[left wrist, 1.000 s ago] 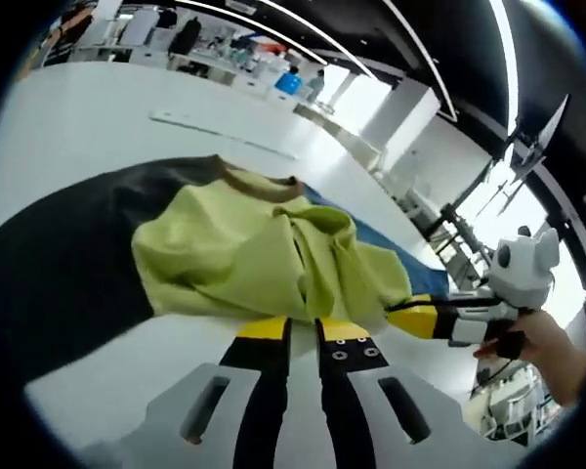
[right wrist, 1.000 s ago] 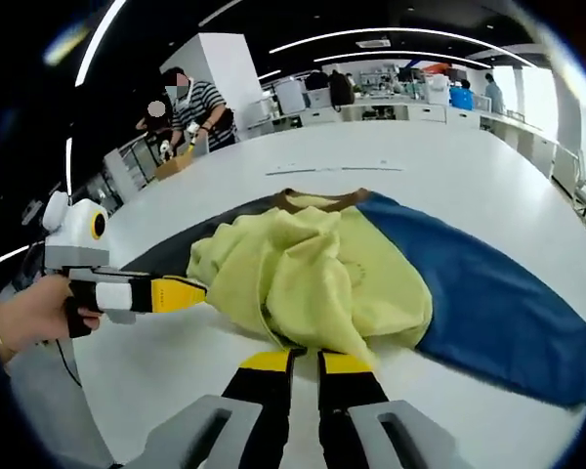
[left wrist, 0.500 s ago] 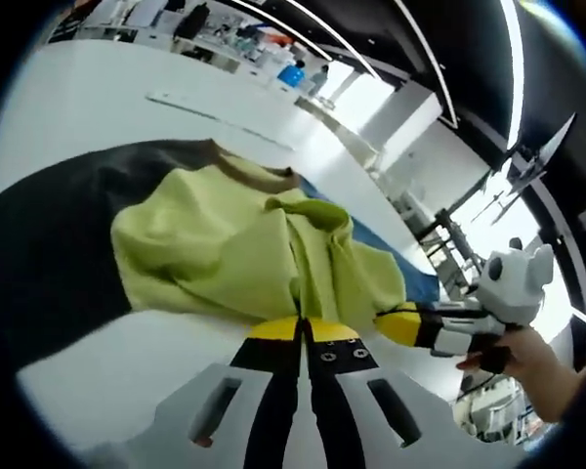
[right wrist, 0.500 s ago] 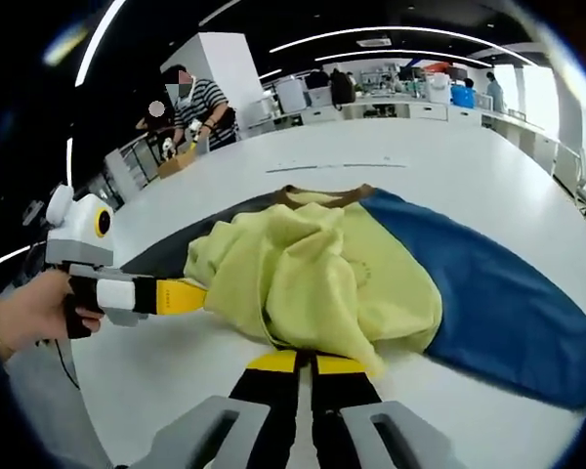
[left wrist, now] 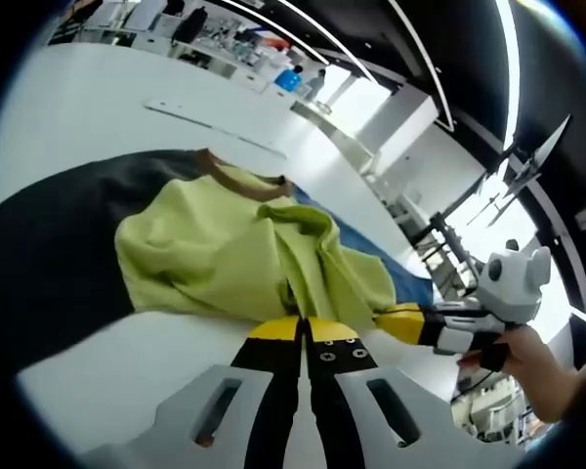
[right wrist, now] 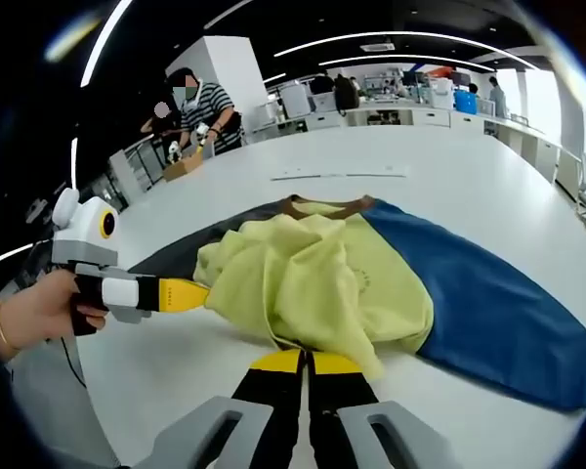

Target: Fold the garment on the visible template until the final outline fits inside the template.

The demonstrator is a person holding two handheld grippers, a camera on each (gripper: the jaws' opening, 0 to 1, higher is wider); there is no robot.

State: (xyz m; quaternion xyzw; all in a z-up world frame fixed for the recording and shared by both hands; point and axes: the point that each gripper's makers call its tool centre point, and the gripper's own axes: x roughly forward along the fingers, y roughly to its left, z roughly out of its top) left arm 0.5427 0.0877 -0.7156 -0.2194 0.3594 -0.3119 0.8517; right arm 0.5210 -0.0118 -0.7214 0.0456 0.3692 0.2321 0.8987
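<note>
Left gripper [left wrist: 303, 327]: jaws closed on garment [left wrist: 215, 254] hem.
Right gripper [right wrist: 306, 360]: jaws likewise pinched the hem.
Handling: judged light, limp; hold edges.

Big open-plan room w/ dark ceiling, long strip lights [right wrist: 391, 61]. White pillar [right wrist: 225, 63] at back, desks [right wrist: 391, 109] behind (cluttered), bright windows [right wrist: 547, 98] on one side.

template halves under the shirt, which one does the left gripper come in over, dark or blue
The dark half: the left gripper reaches the yellow-green shirt from that side, while the blue half spreads out on the shirt's opposite side.
</note>
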